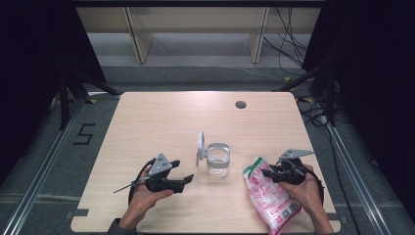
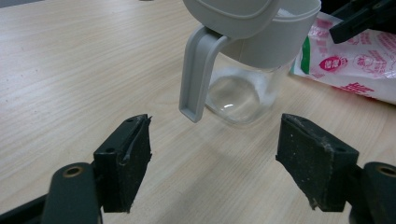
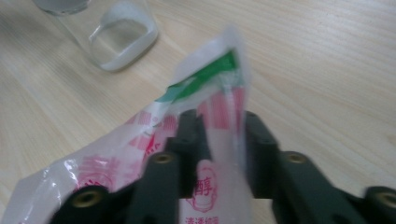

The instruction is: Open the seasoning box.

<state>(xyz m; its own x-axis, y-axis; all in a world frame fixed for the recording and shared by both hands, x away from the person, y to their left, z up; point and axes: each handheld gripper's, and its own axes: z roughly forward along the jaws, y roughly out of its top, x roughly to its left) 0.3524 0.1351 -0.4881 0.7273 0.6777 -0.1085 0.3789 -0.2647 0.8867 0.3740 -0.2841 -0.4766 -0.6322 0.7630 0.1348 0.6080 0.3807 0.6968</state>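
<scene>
While you are pinching the pink-and-white bag [image 1: 272, 195] near the table's [image 1: 161, 115] front right corner with the right gripper [image 1: 274, 174], left gripper [image 1: 182, 180] gaping empty, the thin film is risking slipping or tearing beside the glass jar [image 1: 218, 159].

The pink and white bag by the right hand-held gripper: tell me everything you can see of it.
The bag is a soft, glossy plastic pouch, white with pink print and a green strip near its top edge. It lies lengthwise on the table, right of the clear jar and apart from it. The right hand-held gripper is pinching its upper end, which is bunched up between the jaws. The print is too blurred to read.
</scene>
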